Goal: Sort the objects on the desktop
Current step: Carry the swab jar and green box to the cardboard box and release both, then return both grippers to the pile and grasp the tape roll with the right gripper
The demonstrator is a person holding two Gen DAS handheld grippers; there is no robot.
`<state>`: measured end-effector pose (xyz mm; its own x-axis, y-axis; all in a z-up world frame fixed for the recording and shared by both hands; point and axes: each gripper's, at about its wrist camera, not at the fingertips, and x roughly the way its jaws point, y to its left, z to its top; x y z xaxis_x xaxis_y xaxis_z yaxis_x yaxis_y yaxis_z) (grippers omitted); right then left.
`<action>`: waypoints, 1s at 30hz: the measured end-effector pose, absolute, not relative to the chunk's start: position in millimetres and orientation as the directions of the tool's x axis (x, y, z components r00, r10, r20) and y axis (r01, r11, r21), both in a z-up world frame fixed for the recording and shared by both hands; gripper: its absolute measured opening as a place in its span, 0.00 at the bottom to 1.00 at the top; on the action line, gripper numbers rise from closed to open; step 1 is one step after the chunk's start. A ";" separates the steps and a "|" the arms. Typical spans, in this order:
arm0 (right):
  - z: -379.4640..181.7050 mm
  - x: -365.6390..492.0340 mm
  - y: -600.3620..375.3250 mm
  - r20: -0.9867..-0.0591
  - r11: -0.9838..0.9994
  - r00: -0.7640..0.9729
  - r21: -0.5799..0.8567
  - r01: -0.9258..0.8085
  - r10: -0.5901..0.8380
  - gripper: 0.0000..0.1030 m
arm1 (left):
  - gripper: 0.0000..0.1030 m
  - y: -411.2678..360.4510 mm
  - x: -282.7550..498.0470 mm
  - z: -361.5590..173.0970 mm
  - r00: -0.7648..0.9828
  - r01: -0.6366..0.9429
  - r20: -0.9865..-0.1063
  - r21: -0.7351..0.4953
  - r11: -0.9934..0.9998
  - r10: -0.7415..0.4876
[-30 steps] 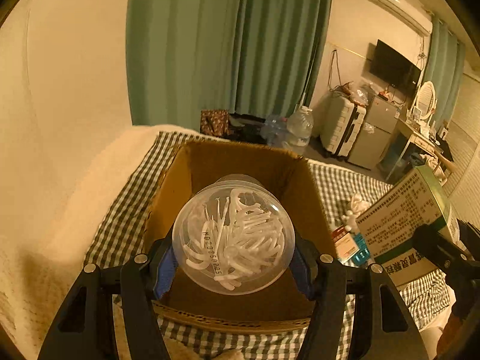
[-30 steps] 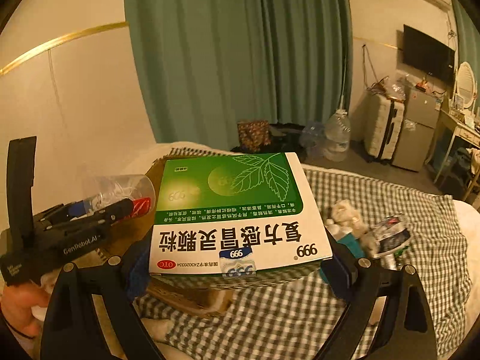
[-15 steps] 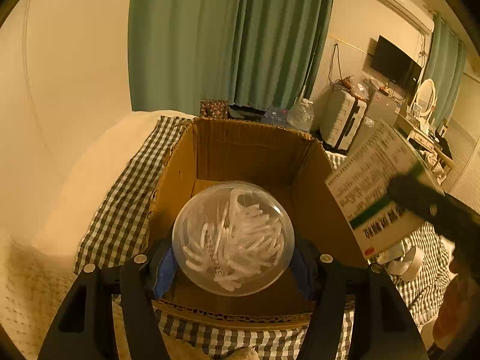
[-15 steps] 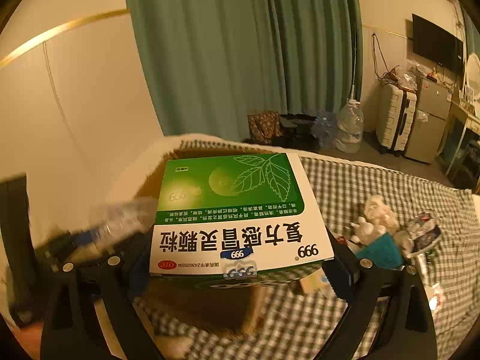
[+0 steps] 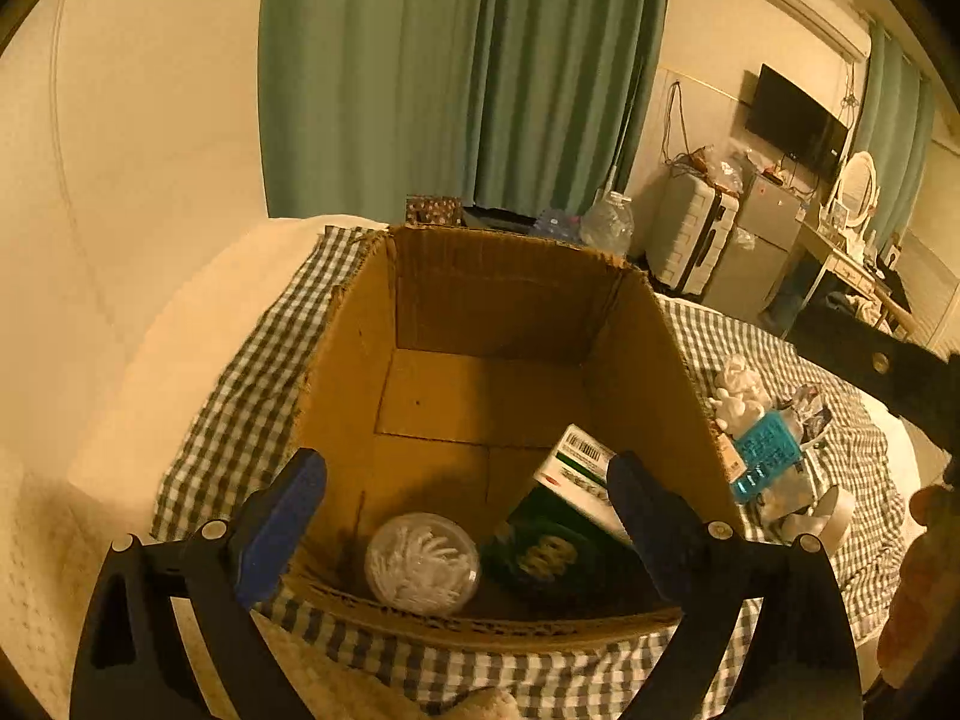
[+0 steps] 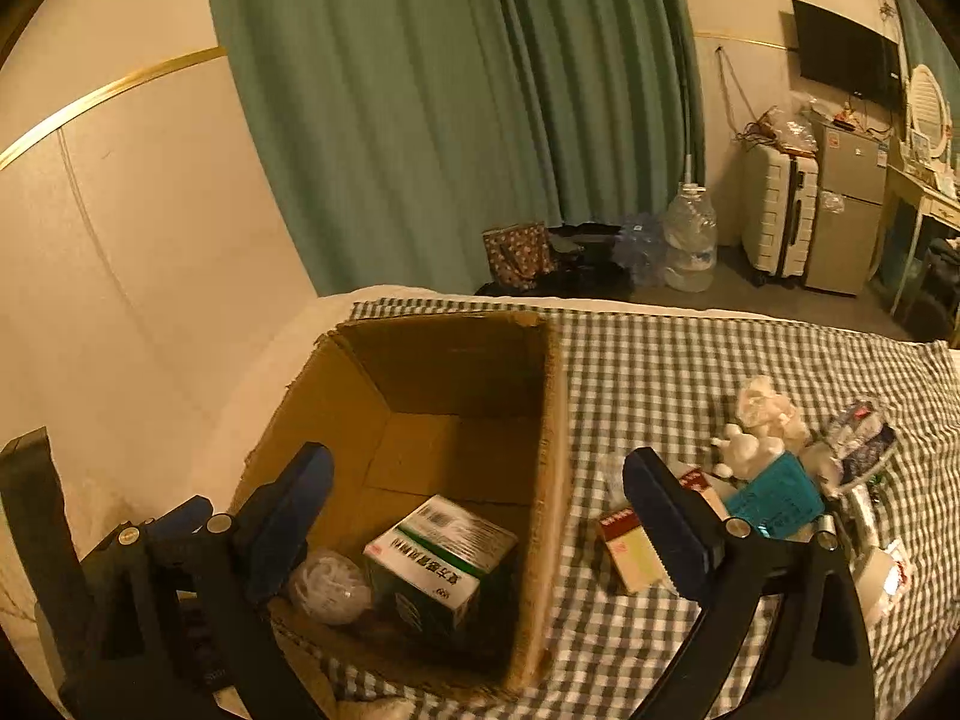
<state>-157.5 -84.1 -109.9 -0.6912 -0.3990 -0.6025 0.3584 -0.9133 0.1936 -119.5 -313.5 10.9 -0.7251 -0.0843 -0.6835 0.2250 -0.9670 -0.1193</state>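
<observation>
An open cardboard box [image 5: 354,360] stands on the checked cloth. On its floor lie a clear round tub of white floss picks [image 5: 420,564] and a green-and-white medicine box [image 5: 570,510], side by side. My left gripper [image 5: 462,462] hangs over the box's near edge, its jaws opening with nothing between them and the tub below. In the right wrist view the same cardboard box [image 6: 552,420] holds the medicine box [image 6: 444,552] and the tub [image 6: 330,585]. My right gripper [image 6: 477,457] is open above them and holds nothing.
Right of the box, loose things lie on the checked cloth [image 6: 660,372]: a teal packet [image 6: 774,498], a white lumpy object [image 6: 762,420] and a small red-and-yellow carton [image 6: 630,546]. A pale wall stands to the left. A hand [image 5: 924,570] shows at the right edge.
The left gripper opened and let go of the tub, which now lies in the box. The right gripper opened too, and the medicine box dropped in beside the tub.
</observation>
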 end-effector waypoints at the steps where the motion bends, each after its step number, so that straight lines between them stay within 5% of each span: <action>1: -109.9 -155.0 -77.0 -0.602 -0.917 -0.697 0.189 0.351 -0.390 0.95 | 0.95 -310.7 -118.8 11.7 -0.725 0.223 -0.684 -0.123 -0.967 -0.080; 25: -178.4 -102.5 152.8 -0.684 -0.994 -0.727 0.107 -0.020 -0.059 0.95 | 0.99 -109.3 -116.9 -13.9 -0.693 -0.001 -0.711 -0.159 -0.987 0.115; 30: -208.2 -111.2 153.2 -0.717 -0.996 -0.695 0.090 -0.023 -0.048 0.83 | 0.99 -96.2 -130.9 -40.3 -0.660 -0.007 -0.743 -0.142 -0.990 0.111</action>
